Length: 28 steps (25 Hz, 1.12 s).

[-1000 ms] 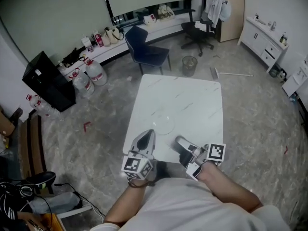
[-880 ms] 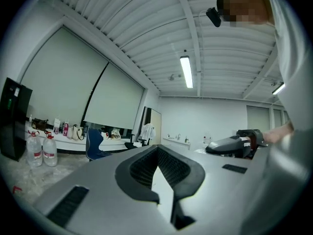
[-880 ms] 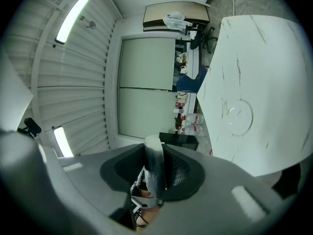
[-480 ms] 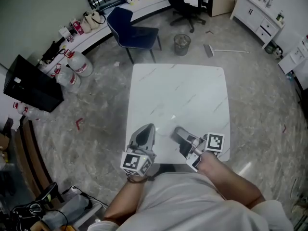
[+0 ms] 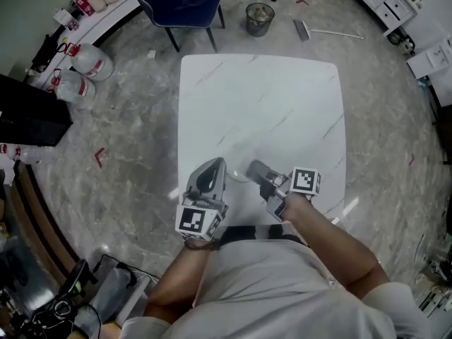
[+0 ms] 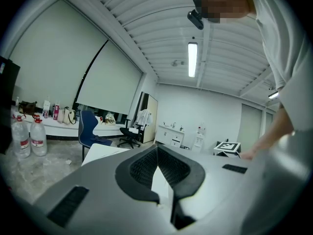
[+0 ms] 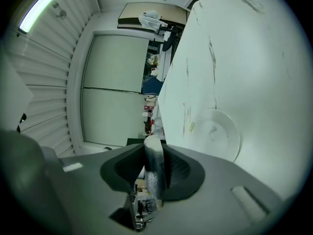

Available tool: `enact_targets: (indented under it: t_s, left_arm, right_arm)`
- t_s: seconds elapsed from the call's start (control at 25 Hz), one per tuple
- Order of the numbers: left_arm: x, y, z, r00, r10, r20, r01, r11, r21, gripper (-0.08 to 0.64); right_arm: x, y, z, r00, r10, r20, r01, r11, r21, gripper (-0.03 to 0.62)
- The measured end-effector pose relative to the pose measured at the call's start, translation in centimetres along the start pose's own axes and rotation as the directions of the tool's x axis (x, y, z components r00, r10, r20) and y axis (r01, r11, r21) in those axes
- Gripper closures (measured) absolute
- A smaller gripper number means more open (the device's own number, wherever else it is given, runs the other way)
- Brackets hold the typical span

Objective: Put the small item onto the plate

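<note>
A clear glass plate (image 7: 215, 133) lies on the white marble table (image 5: 261, 104) near its front edge. In the head view the plate (image 5: 237, 176) shows only faintly between the two grippers. My right gripper (image 5: 253, 167) is just to its right, low over the table. In the right gripper view that gripper (image 7: 155, 143) is shut on the small item (image 7: 152, 168), a pale, whitish, wrapped-looking roll standing up between the pads. My left gripper (image 5: 215, 164) is left of the plate, and in its own view its jaws (image 6: 157, 150) meet at the tips with nothing between them.
Beyond the table's far edge stand a blue chair (image 5: 180, 2) and a waste bin (image 5: 259, 16), with a broom (image 5: 332, 32) on the floor. Water bottles (image 5: 88, 62) and a black cabinet (image 5: 21, 111) are at the left. The person's body fills the near edge.
Both grippers have come down and forward over the table's front edge, closer to the plate. The head view has tipped further down. The right jaws keep their hold on the item.
</note>
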<state>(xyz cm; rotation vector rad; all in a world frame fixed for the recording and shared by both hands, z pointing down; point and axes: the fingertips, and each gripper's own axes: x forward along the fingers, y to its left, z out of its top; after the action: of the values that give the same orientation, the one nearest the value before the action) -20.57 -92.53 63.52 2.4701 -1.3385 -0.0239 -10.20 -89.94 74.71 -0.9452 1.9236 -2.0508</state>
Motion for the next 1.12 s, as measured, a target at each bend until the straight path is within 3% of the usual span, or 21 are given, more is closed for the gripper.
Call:
enact_targets:
  t_s: [0.2, 0.48, 0.88, 1.12]
  left_arm:
    - [1.5, 2.2, -3.3, 0.999, -0.008, -0.038, 0.008, 1.000, -0.010, 0.554]
    - [2.1, 2.9, -5.6, 0.996, -0.007, -0.086, 0.004, 0.999, -0.040, 0.554]
    - [0.9, 2.9, -7.1, 0.993, -0.005, -0.117, -0.002, 0.998, -0.056, 0.554]
    - [0.6, 2.7, -7.4, 0.992, -0.021, -0.124, 0.011, 0.997, -0.080, 0.554]
  right_arm:
    - [3.7, -5.1, 0.1, 0.998, -0.066, -0.012, 0.066, 0.997, 0.029, 0.489]
    - [6.2, -10.0, 0.7, 0.978, -0.201, -0.049, 0.201, 0.980, -0.005, 0.489]
    - [7.9, -12.0, 0.6, 0.966, -0.250, -0.068, 0.250, 0.968, 0.004, 0.486]
    - [7.9, -12.4, 0.3, 0.943, -0.308, -0.125, 0.303, 0.951, -0.061, 0.441]
